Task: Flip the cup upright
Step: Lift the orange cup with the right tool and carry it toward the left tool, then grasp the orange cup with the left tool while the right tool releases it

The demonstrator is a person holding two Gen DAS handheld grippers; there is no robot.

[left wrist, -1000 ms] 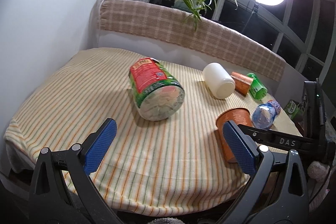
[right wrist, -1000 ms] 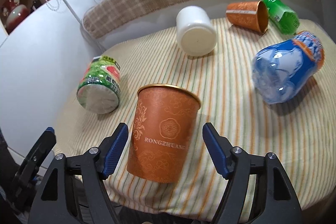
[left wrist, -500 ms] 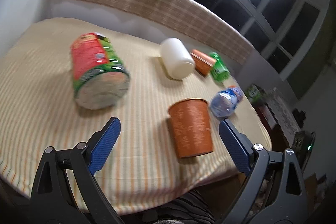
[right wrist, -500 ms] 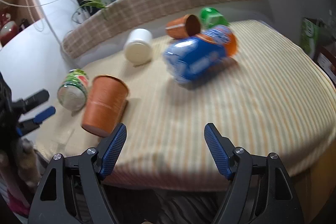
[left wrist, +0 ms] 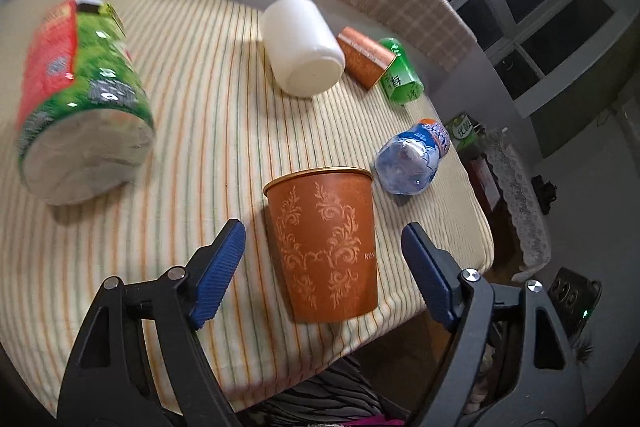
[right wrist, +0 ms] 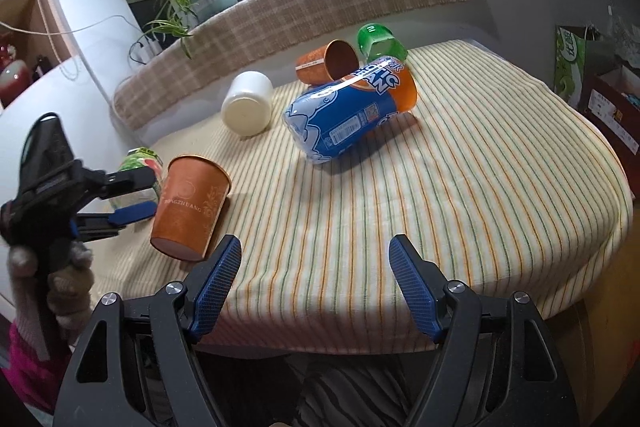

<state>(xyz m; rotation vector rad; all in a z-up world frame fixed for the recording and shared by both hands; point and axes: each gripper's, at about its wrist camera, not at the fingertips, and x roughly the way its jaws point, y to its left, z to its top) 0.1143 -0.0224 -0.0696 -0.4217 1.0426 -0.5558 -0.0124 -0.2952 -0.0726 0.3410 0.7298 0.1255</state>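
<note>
**Q:** Quick check on the cup flip, how far along does it look?

**A:** Biggest thing first: the round table under a cream cloth with orange and green stripes (right wrist: 460, 187) fills the middle of both views. On it, upper left of the left wrist view, a large green and red labelled jar (left wrist: 80, 95) lies on its side. The blue labelled plastic bottle with an orange end (right wrist: 352, 111) is also tipped over, centre of the right wrist view. Above it are a white plastic jar (right wrist: 248, 105), a second orange paper cup on its side (right wrist: 326, 61) and a small green container (right wrist: 378, 43), all lying down.

**Q:** And the actual cup?

**A:** The orange paper cup with a pale floral print and gold rim (left wrist: 324, 243) sits lower centre in the left wrist view, near the table's front edge. Its rim faces up and its base looks planted on the cloth, so I'd call it upright already. The fisheye makes it look slanted in the right wrist view, so I can't swear it's dead level.

**Q:** Grippers?

**A:** The left gripper (left wrist: 322, 267) is spread wide, blue pads either side of the cup with clear gaps, not touching. The right gripper (right wrist: 316, 287) is also spread, holding nothing, over bare cloth well right of the cup.

**Q:** So, done?

**A:** My read: this cup's flip looks finished. The other orange cup is still down, if that counts.
</note>
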